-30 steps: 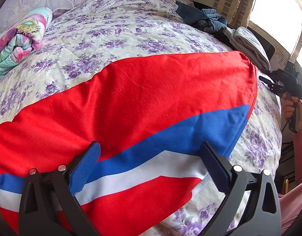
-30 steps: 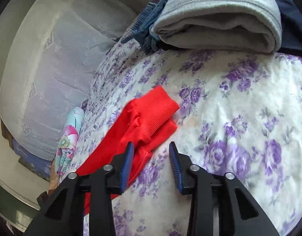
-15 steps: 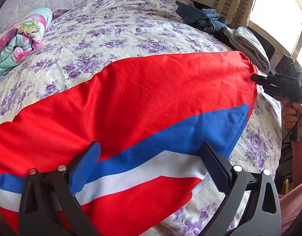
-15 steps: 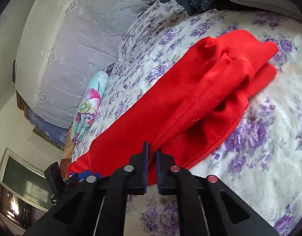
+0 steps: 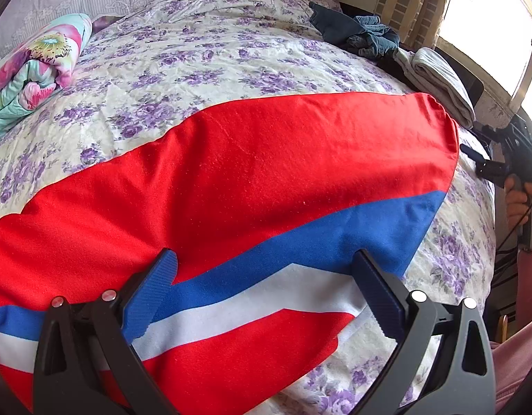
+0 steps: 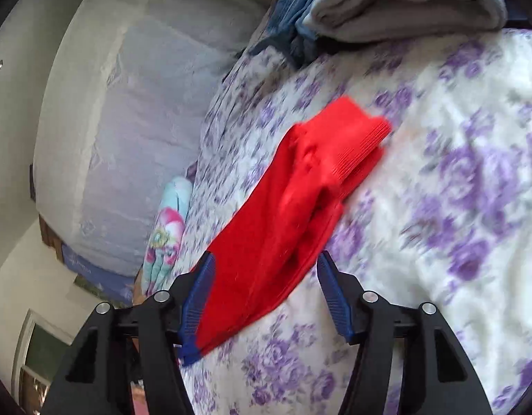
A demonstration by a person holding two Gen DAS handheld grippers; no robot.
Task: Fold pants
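Note:
Red pants (image 5: 266, 159) with a blue and a white stripe lie flat across the flowered bed cover (image 5: 214, 52). My left gripper (image 5: 266, 259) hovers open just over the striped part, touching nothing. In the right wrist view the pants' leg end (image 6: 300, 180) with its ribbed cuff (image 6: 359, 135) rests on the bed. My right gripper (image 6: 266, 259) is opening; the leg's edge runs between its fingers but the pads do not press it. The left wrist view shows the right gripper (image 5: 480, 160) just off the pants' far right corner.
A rolled floral blanket (image 5: 34, 65) lies at the far left. A heap of blue jeans (image 5: 362, 34) and a folded grey garment (image 5: 442, 86) sit at the bed's right edge by the window. A person's hand (image 5: 518, 200) holds the right gripper there.
Half a second ago the right gripper was shut at the pants' leg end. It has since drawn back and opened, and the leg lies on the bed. The left gripper has not moved.

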